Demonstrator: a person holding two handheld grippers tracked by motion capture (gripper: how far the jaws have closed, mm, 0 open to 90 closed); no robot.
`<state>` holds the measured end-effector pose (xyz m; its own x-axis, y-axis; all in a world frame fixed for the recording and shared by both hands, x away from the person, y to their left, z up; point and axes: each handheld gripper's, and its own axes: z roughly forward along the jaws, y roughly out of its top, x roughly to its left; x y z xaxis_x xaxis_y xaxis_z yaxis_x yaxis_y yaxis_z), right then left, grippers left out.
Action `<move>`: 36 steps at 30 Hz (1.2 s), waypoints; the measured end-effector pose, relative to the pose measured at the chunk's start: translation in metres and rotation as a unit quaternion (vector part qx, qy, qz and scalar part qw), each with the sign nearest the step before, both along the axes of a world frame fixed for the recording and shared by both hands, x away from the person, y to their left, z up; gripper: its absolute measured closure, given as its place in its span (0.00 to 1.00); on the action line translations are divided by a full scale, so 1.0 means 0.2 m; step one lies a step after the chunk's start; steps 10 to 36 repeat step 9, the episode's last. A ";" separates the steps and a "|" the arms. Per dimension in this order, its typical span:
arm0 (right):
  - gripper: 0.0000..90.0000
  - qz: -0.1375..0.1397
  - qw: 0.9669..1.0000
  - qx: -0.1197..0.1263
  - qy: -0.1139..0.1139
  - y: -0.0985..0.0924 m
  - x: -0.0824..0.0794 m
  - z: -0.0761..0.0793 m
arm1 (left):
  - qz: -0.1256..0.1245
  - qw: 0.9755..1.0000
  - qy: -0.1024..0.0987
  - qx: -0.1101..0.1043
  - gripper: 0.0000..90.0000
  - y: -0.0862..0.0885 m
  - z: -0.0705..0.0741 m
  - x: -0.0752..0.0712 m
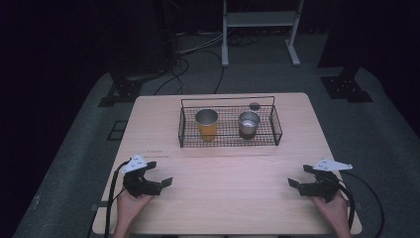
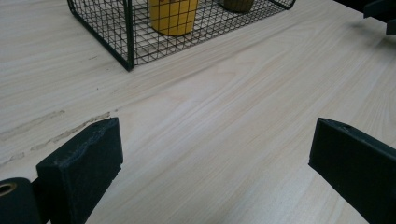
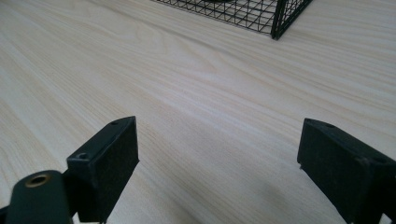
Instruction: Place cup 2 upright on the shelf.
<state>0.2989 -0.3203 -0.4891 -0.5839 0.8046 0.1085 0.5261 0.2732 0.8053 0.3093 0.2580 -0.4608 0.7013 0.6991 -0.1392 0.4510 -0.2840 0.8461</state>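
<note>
Wooden table (image 1: 223, 183): wire basket (image 1: 229, 143) holds yellow cup (image 1: 206, 124), metal cup (image 1: 248, 124); left gripper (image 1: 159, 173), right gripper (image 1: 299, 176) jaws apart, empty.

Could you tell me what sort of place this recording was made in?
Probably a lab or test room set up for recording: a lone wooden table on grey carpet, loose cables across the floor, black stand bases, and dark surroundings.

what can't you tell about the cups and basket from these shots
- Yellow cup: high view too small to show its contents; left gripper view cuts off its top.
- Grey cup: contents too small in the high view.
- Dark round thing beyond the basket: too small to identify.
</note>
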 end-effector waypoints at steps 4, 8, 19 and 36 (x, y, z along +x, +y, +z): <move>0.13 0.002 1.000 -0.002 0.000 0.00 0.00 0.00 | 0.007 1.000 -0.001 -0.001 0.02 0.01 -0.02 -0.02; 0.13 0.000 1.000 -0.001 -0.001 -0.01 0.01 -0.01 | 0.010 1.000 -0.007 0.005 0.02 0.00 -0.05 -0.05; 0.13 -0.001 1.000 -0.001 -0.001 -0.01 0.01 -0.01 | 0.011 1.000 -0.007 0.006 0.02 0.00 -0.05 -0.05; 0.13 -0.001 1.000 -0.001 -0.001 -0.01 0.01 -0.01 | 0.011 1.000 -0.007 0.006 0.02 0.00 -0.05 -0.05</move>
